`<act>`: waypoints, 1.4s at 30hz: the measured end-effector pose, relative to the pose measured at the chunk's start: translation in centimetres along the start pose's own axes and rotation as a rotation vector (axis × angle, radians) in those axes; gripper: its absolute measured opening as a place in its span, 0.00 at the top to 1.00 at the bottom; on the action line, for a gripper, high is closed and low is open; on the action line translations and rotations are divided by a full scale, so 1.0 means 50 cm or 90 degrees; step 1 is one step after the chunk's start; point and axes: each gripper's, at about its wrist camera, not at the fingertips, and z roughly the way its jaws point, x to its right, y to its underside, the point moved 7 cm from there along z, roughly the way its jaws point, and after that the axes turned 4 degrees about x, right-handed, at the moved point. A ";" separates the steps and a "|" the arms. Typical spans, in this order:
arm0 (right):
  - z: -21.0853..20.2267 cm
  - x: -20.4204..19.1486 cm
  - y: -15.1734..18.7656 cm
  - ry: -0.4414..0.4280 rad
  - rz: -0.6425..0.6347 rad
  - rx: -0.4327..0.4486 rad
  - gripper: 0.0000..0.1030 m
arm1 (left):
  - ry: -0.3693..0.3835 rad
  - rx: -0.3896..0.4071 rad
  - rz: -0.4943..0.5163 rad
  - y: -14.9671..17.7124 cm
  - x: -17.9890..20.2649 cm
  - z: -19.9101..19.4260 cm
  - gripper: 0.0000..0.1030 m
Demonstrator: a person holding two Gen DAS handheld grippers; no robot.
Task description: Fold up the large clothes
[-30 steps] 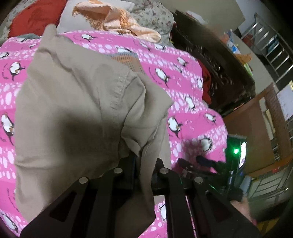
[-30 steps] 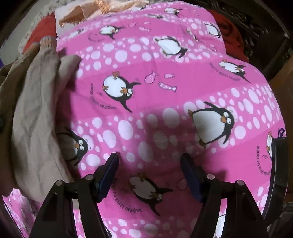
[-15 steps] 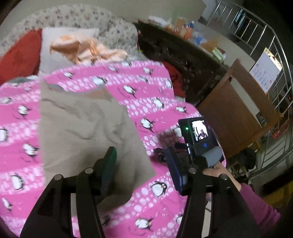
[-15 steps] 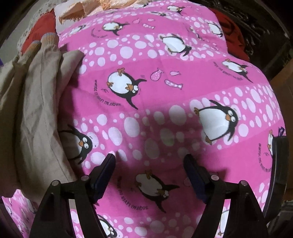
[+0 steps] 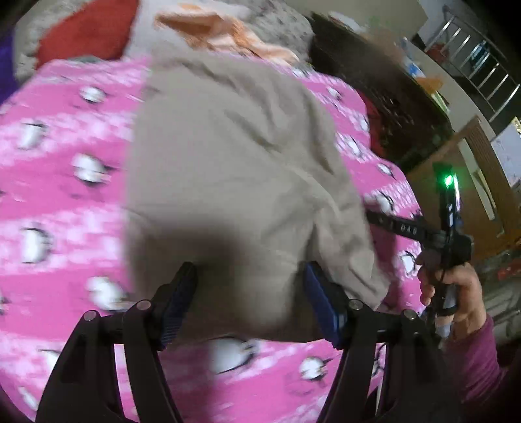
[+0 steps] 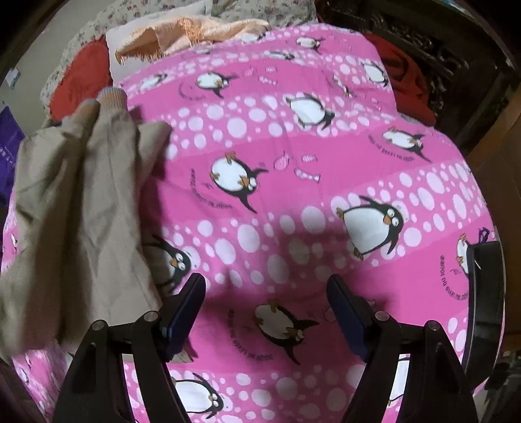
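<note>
Released a second earlier, the beige garment (image 5: 234, 182) no longer hung pinched in the left gripper (image 5: 250, 302); it lay folded in one heap on the pink penguin bedspread (image 5: 65, 201), and the jaws were opening, set wide with nothing pressed between the pads. That left-wrist view, blurred, alone showed the person's right hand (image 5: 452, 286) in a magenta sleeve (image 5: 482, 364), gripping the handle of the right gripper (image 5: 403, 227), whose one green light (image 5: 448, 180) glowed. Beyond the bed it showed one orange cloth (image 5: 228, 35), one red cushion (image 5: 94, 29) and a dark wooden cabinet (image 5: 390, 97).

From the right wrist, the right gripper (image 6: 267, 312) hovered with its two fingers spread wide over bare bedspread (image 6: 293, 162), holding nothing. Only here were the garment's (image 6: 81, 211) two ribbed cuffs (image 6: 110, 97) visible, at the left of the frame, apart from the jaws. Roughly ten penguins could be counted sharply here.
</note>
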 end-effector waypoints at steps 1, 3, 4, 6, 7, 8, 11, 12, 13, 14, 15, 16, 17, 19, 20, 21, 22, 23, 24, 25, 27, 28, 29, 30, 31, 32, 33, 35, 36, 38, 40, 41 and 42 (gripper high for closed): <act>0.002 0.004 -0.007 -0.002 0.002 0.002 0.24 | 0.001 -0.009 0.008 0.003 0.019 0.031 0.35; -0.003 0.001 -0.013 -0.012 0.012 0.005 0.24 | -0.022 -0.017 0.020 0.005 0.033 0.074 0.36; -0.003 0.001 -0.016 -0.016 0.018 0.007 0.24 | -0.028 -0.021 0.019 0.007 0.034 0.088 0.36; -0.004 -0.002 -0.019 -0.029 0.041 0.009 0.24 | -0.029 -0.019 0.013 0.007 0.030 0.097 0.36; -0.003 -0.005 -0.018 -0.036 0.049 0.006 0.24 | -0.027 -0.018 0.009 0.007 0.029 0.093 0.36; 0.001 -0.007 -0.018 -0.042 0.052 0.003 0.24 | -0.026 -0.018 0.007 0.005 0.029 0.087 0.36; 0.007 -0.020 -0.018 -0.038 0.039 -0.003 0.24 | -0.032 -0.019 0.007 0.012 0.032 0.064 0.36; 0.005 -0.025 -0.020 -0.036 0.035 -0.001 0.24 | -0.035 -0.019 0.005 0.014 0.027 0.054 0.36; 0.002 -0.030 -0.020 -0.036 0.032 0.002 0.24 | -0.037 -0.018 0.003 0.009 0.025 0.042 0.36; -0.005 -0.036 -0.022 -0.040 0.030 0.006 0.24 | -0.038 -0.013 0.002 0.007 0.027 0.030 0.36; -0.012 -0.041 -0.023 -0.043 0.028 0.009 0.24 | -0.045 -0.005 0.006 0.005 0.029 0.014 0.36; -0.018 -0.046 -0.026 -0.045 0.026 0.014 0.24 | -0.055 0.003 0.014 0.003 0.029 0.001 0.36; -0.028 -0.051 -0.031 -0.048 0.022 0.020 0.24 | -0.067 0.014 0.026 0.002 0.029 -0.017 0.36; -0.039 -0.061 -0.037 -0.052 0.012 0.026 0.24 | -0.086 0.038 0.044 -0.006 0.023 -0.050 0.34; -0.045 -0.068 -0.040 -0.053 0.005 0.029 0.24 | -0.098 0.050 0.048 -0.013 0.015 -0.064 0.34; -0.048 -0.072 -0.043 -0.053 0.001 0.031 0.24 | -0.111 0.065 0.050 -0.022 0.005 -0.080 0.34; -0.051 -0.078 -0.046 -0.057 -0.001 0.034 0.24 | -0.125 0.080 0.052 -0.030 -0.006 -0.092 0.33; -0.053 -0.081 -0.048 -0.062 0.000 0.037 0.24 | -0.146 0.096 0.052 -0.038 -0.022 -0.102 0.33; -0.054 -0.084 -0.050 -0.066 0.001 0.038 0.24 | -0.167 0.109 0.044 -0.048 -0.043 -0.111 0.31; -0.056 -0.088 -0.052 -0.073 0.006 0.040 0.24 | -0.179 0.113 0.029 -0.055 -0.066 -0.114 0.31; -0.063 -0.097 -0.056 -0.090 0.011 0.046 0.24 | -0.195 0.105 0.000 -0.060 -0.109 -0.104 0.31; -0.067 -0.101 -0.059 -0.099 0.014 0.051 0.24 | -0.212 0.096 -0.015 -0.060 -0.132 -0.093 0.31; -0.077 -0.109 -0.064 -0.113 0.017 0.060 0.24 | -0.227 0.085 -0.028 -0.059 -0.153 -0.084 0.31; -0.085 -0.116 -0.068 -0.127 0.018 0.068 0.24 | -0.236 0.072 -0.044 -0.056 -0.171 -0.069 0.31; -0.094 -0.128 -0.074 -0.145 0.017 0.075 0.23 | -0.241 0.060 -0.064 -0.054 -0.186 -0.053 0.31; -0.098 -0.137 -0.077 -0.156 0.014 0.075 0.22 | -0.249 0.053 -0.073 -0.051 -0.188 -0.040 0.31; -0.100 -0.147 -0.081 -0.166 0.011 0.074 0.21 | -0.259 0.045 -0.078 -0.049 -0.189 -0.029 0.31; -0.099 -0.170 -0.090 -0.180 -0.001 0.070 0.21 | -0.257 0.031 -0.081 -0.050 -0.190 -0.007 0.31; -0.095 -0.180 -0.091 -0.181 -0.008 0.067 0.21 | -0.256 0.023 -0.087 -0.049 -0.192 0.001 0.31; -0.085 -0.201 -0.092 -0.182 -0.027 0.055 0.21 | -0.252 0.018 -0.098 -0.048 -0.193 0.009 0.31; -0.079 -0.214 -0.091 -0.182 -0.040 0.048 0.21 | -0.257 0.017 -0.094 -0.050 -0.190 0.015 0.31; -0.077 -0.218 -0.089 -0.183 -0.043 0.047 0.21 | -0.263 0.014 -0.085 -0.050 -0.186 0.020 0.31; -0.075 -0.222 -0.089 -0.186 -0.044 0.045 0.21 | -0.264 0.008 -0.074 -0.050 -0.181 0.026 0.31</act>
